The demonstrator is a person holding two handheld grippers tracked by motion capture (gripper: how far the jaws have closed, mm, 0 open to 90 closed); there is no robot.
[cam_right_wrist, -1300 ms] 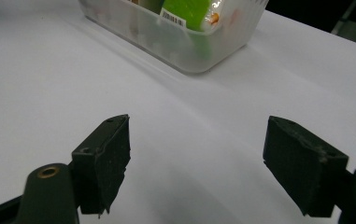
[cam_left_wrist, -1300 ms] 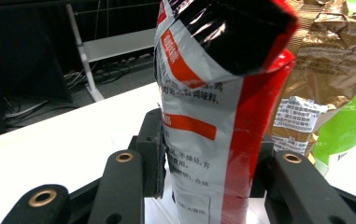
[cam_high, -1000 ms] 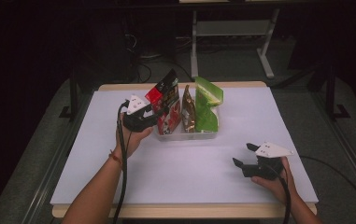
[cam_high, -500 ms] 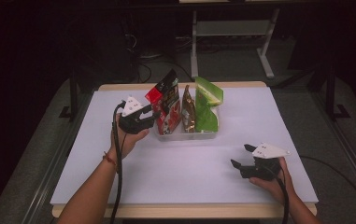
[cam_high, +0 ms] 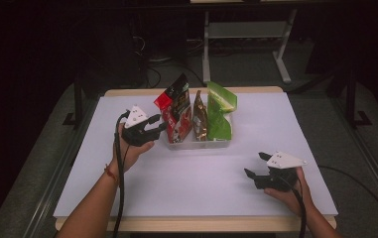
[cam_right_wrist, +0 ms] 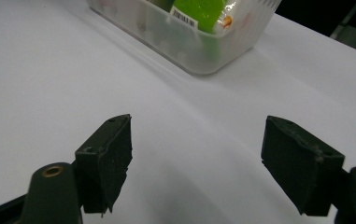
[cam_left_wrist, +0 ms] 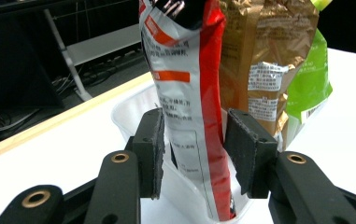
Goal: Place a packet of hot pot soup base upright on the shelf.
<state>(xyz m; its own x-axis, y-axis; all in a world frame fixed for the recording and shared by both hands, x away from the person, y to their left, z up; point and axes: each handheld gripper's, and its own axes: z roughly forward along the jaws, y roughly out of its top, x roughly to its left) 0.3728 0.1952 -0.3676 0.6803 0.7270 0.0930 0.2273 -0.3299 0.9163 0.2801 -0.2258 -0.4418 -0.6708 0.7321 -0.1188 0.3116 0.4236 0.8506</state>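
A clear plastic tub (cam_high: 196, 144) at the table's middle back holds three upright snack bags: a red, white and black one (cam_high: 176, 106), a brown one (cam_high: 200, 116) and a green one (cam_high: 219, 111). My left gripper (cam_high: 160, 124) sits just left of the tub, pointing at the red bag. In the left gripper view the red bag (cam_left_wrist: 189, 93) stands framed between the pads (cam_left_wrist: 150, 154), behind the tub's wall (cam_left_wrist: 129, 107); the jaws are open with a gap on each side. My right gripper (cam_high: 253, 163) rests open near the front right, aimed at the tub (cam_right_wrist: 203, 46) and green bag (cam_right_wrist: 199, 9).
The white table top (cam_high: 201, 188) has free room around the tub. Its wooden edge (cam_high: 142, 92) runs along the back. Beyond stands a white metal frame (cam_high: 241, 34) on a dark floor. A black cable (cam_high: 118, 188) trails along the left forearm.
The left gripper has drawn back slightly from the red bag, toward the person. The right gripper and the bags stay put.
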